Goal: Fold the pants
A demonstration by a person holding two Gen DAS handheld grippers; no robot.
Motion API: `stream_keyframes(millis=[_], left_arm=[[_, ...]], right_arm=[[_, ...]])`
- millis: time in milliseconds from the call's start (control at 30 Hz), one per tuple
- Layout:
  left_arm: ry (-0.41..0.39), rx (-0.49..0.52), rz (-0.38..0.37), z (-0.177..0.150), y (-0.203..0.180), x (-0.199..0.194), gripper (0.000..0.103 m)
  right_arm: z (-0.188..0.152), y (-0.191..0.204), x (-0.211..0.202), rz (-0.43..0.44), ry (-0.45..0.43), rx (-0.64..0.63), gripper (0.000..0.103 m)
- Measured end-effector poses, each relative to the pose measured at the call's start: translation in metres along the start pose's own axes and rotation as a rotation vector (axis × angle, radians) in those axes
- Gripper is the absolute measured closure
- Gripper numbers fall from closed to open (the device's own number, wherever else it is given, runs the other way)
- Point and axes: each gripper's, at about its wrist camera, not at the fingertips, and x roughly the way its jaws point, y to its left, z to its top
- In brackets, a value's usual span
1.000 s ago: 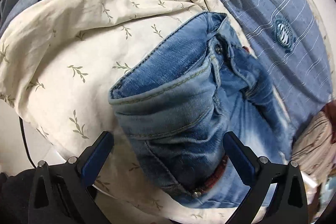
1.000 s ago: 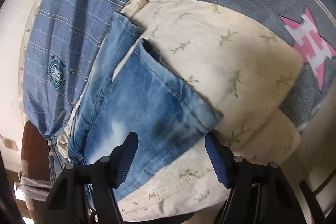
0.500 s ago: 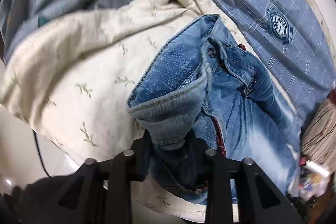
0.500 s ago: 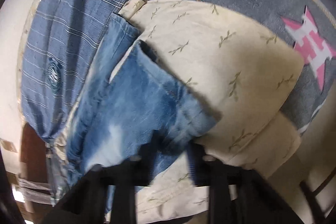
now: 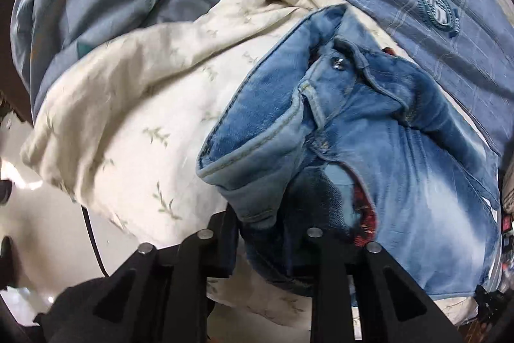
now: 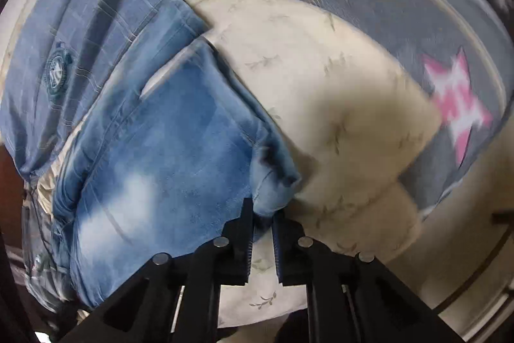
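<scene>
My left fingers [image 5: 273, 233] have just closed on the waistband of the jeans [image 5: 401, 169], my right fingers [image 6: 262, 233] on a hem corner; the jeans lie on the cream sheet [image 5: 135, 105]. I should lift both ends evenly, keeping the denim taut.

Your left gripper [image 5: 273, 233], open around the jeans [image 5: 369, 150] a second ago, has just closed on the waistband, which now bunches up between its fingers. Your right gripper [image 6: 261, 224] has closed too, pinching the hem corner. Both views have tilted a little as your wrists rolled.
</scene>
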Motion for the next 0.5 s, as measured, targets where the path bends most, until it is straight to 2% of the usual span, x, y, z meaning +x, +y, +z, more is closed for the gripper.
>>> stream_keyframes(millis=[67, 133, 233, 400, 467, 500], left_arm=[[-0.012, -0.01, 0.007, 0.003, 0.0, -0.007, 0.071], [-0.021, -0.014, -0.003, 0.005, 0.0, -0.016, 0.069], [-0.074, 0.007, -0.003, 0.006, -0.003, -0.034, 0.062], [-0.165, 0.043, 0.055, -0.006, -0.008, -0.051, 0.034], [-0.126, 0.042, 0.1, -0.007, -0.005, -0.04, 0.027], [-0.064, 0.032, 0.128, -0.006, -0.002, -0.029, 0.027]], right_arm=[[0.002, -0.003, -0.011, -0.004, -0.024, 0.019, 0.07], [0.006, -0.005, -0.023, -0.009, -0.057, 0.025, 0.042], [0.008, -0.001, -0.044, -0.002, -0.122, 0.016, 0.041], [0.004, 0.029, -0.063, 0.094, -0.193, -0.085, 0.036], [0.0, 0.031, -0.051, 0.118, -0.151, -0.12, 0.032], [0.0, 0.03, -0.035, 0.104, -0.09, -0.121, 0.032]])
